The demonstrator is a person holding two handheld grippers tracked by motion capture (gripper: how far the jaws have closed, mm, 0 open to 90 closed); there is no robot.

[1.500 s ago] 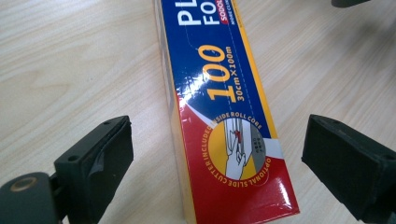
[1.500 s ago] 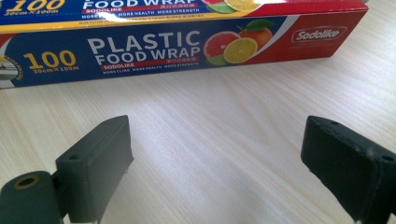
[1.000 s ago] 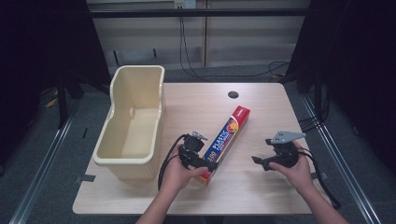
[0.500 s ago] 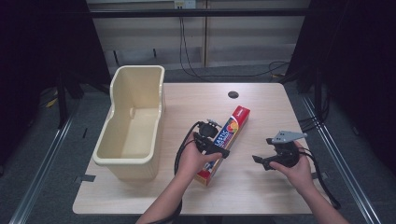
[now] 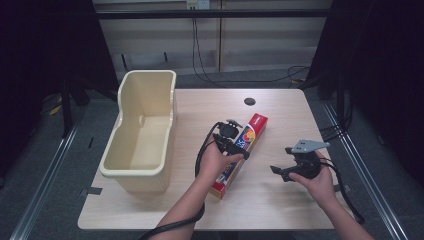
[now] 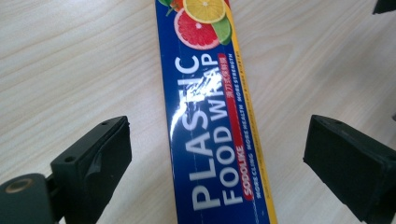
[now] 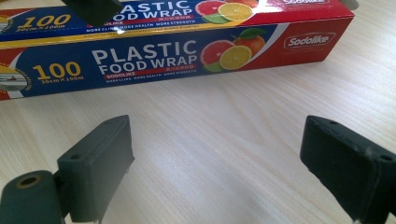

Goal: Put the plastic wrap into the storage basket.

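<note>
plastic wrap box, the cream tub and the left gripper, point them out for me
plastic wrap box (image 6: 212,140), left gripper view, on its blue printed top face.
cream tub (image 5: 137,172), high view, on its near rim.
left gripper (image 5: 243,154), high view, at its jaw tips above the box.

The high view is looking down on the whole table (image 5: 280,107). Both gripper views are looking closely along their jaws, sharing the wrap box (image 6: 212,140).
</note>
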